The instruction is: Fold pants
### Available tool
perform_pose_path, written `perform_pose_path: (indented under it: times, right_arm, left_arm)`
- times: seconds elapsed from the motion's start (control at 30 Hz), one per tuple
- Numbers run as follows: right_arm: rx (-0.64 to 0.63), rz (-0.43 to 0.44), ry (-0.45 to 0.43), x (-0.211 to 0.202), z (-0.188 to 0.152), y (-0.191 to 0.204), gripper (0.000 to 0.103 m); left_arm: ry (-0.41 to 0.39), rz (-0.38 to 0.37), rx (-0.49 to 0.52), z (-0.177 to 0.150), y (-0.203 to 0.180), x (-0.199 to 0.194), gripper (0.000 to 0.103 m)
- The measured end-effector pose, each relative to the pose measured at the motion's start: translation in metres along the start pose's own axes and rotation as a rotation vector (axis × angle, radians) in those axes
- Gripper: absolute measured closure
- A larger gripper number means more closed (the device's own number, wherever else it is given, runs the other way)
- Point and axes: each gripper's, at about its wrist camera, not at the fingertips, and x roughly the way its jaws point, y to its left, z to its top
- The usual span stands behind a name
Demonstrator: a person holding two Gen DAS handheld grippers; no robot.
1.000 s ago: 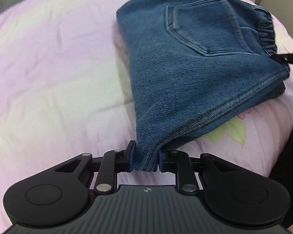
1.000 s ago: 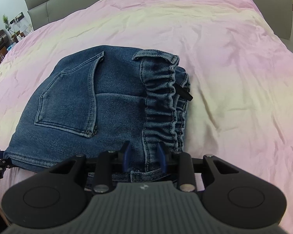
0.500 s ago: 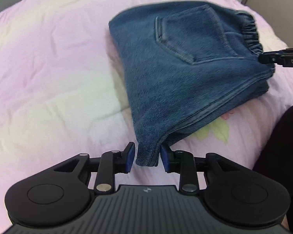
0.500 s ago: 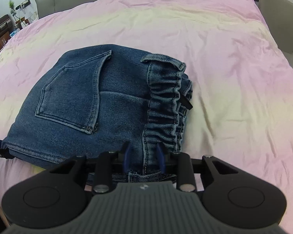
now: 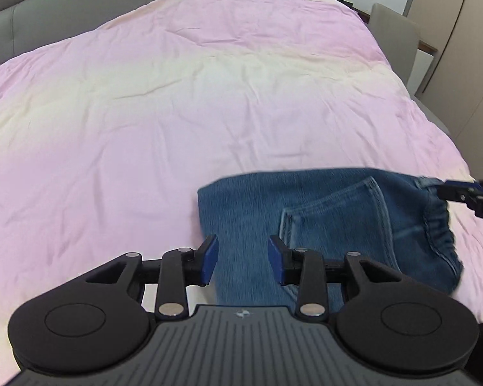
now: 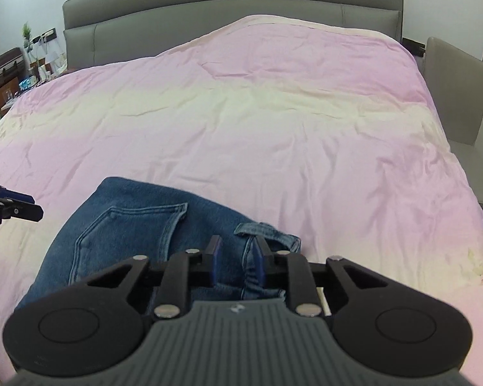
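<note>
- Now the pants (image 5: pixel 322 212), made of blue denim, lie folded into a compact packet on the pink and cream bed cover (image 5: pixel 177 112), at its near edge, close to both tongs.
- The back pocket (image 5: pixel 335 222) faces up on top of the packet. The elastic waistband (image 5: pixel 438 225) is on the packet's right side in the left wrist view.
- The left gripper (image 5: pixel 242 259) stands partly open. Its blue pads are clearly apart and they do not press on anything. Denim shows in the gap, but it seems to lie on the bed under the tongs and not to be held.
- The right gripper (image 6: pixel 236 257) is closing at this moment. Its pads are nearer to each other than those of the left one, but a gap is visible between them.
- In that gap I see the gathered waistband cloth. I cannot tell if it is really between the pads or only below them. The pads do not squeeze it.
- A belt loop (image 6: pixel 267 230) lies flat on the denim, just behind the right pad.
- In the left wrist view the tip of the right tongs shows at the right edge of the picture, beside the waistband corner.
- Behind the bed stands a grey padded headboard (image 6: pixel 209 16), and a grey chair (image 6: pixel 454 96) stands at the right side of the bed.
</note>
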Motion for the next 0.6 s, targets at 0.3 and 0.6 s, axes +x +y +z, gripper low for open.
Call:
perform_pose_path:
  times: [0.3,0.6]
  right_arm:
    - [0.079,-0.008,0.117,0.059,-0.003,-0.031,0.101]
    - [0.111,0.020,0.169,0.081,0.001,-0.042,0.103]
  left_arm:
    - [0.089,0.030,-0.015,0.002,0.014,0.075,0.095]
    - [0.147,0.035,0.020,0.003,0.018,0.090,0.096]
